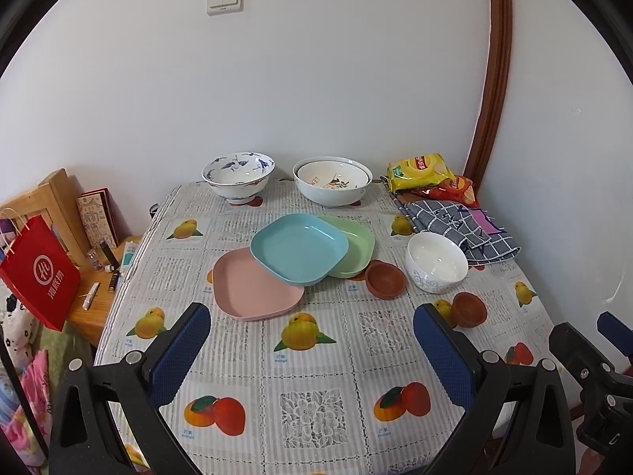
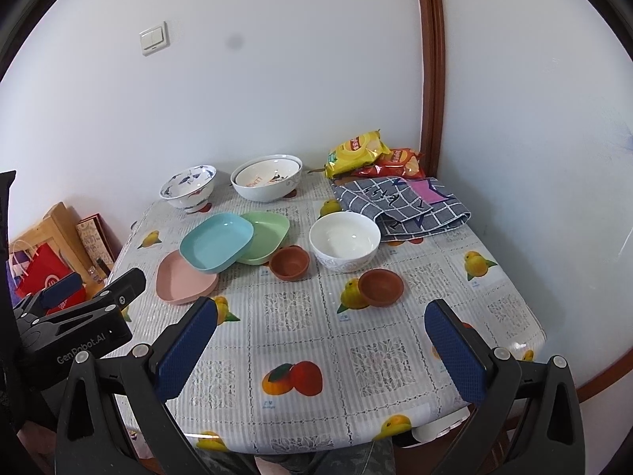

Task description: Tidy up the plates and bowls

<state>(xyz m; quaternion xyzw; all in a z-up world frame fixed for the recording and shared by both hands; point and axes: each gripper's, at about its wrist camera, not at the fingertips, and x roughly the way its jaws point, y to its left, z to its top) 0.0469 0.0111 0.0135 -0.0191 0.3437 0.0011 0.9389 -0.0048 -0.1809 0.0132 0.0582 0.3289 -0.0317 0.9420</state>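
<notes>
Three square plates overlap mid-table: a pink plate lowest, a blue plate resting over it and over a green plate. To their right stand a white bowl and two small brown bowls. At the far edge stand a blue-patterned bowl and a pair of nested white bowls. My left gripper hangs open above the near table, empty. My right gripper is open too, nothing between its fingers, short of the nearer brown bowl.
A fruit-print cloth covers the table. Snack bags and a folded checked cloth lie at the far right corner by the wall. Left of the table, a low wooden stand holds a red paper bag and small items.
</notes>
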